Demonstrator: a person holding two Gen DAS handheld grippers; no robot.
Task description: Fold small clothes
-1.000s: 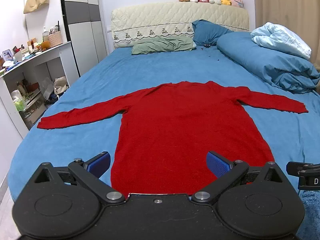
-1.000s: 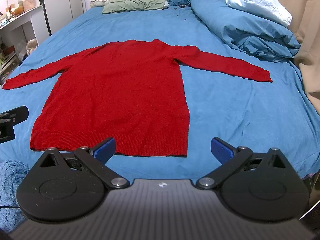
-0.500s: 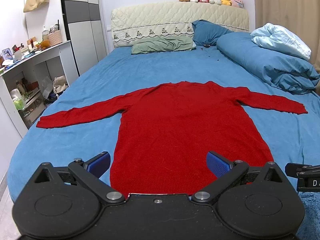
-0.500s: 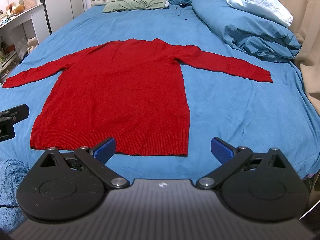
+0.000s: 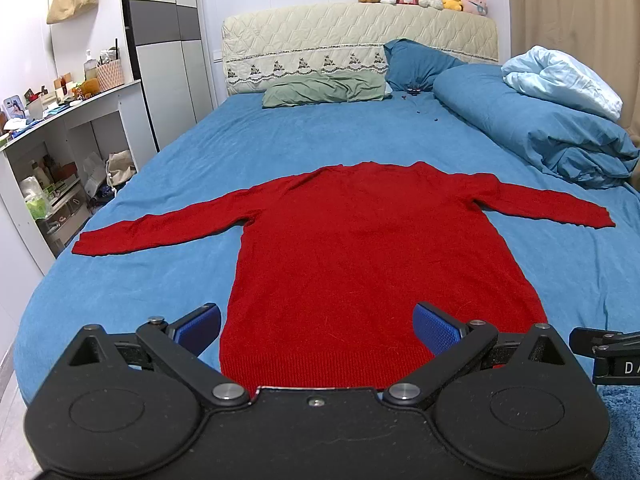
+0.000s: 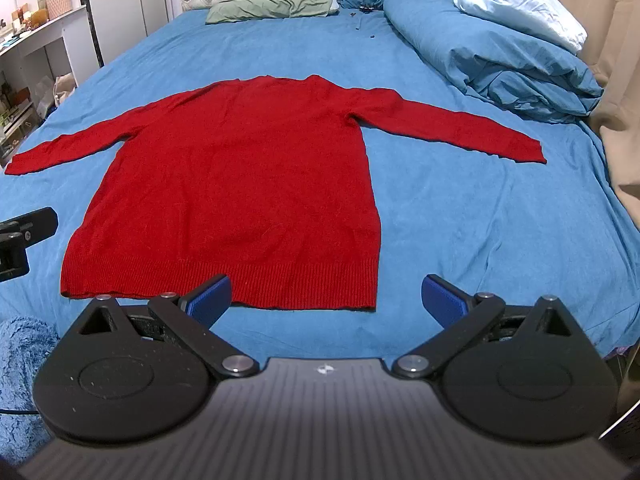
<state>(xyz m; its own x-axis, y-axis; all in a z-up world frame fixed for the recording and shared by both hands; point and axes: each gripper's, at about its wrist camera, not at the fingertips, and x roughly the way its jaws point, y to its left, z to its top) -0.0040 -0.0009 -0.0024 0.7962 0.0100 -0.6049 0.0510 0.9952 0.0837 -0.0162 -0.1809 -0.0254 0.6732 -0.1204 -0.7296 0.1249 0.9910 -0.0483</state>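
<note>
Both grippers, left [image 5: 316, 326] and right [image 6: 326, 294], gape empty before the sweater [image 5: 360, 248]; pinching each sleeve cuff squarely should keep folds straight.

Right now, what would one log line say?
red sweater flat, unfolded on bed | left gripper open | right gripper open | nothing held

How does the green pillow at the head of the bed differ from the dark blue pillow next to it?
The green pillow lies flat and wrinkled on the sheet, while the dark blue pillow is propped up, leaning toward the headboard. The green one looks long and low; the blue one stands taller and fuller. Both are at the head of the bed, side by side.
</note>
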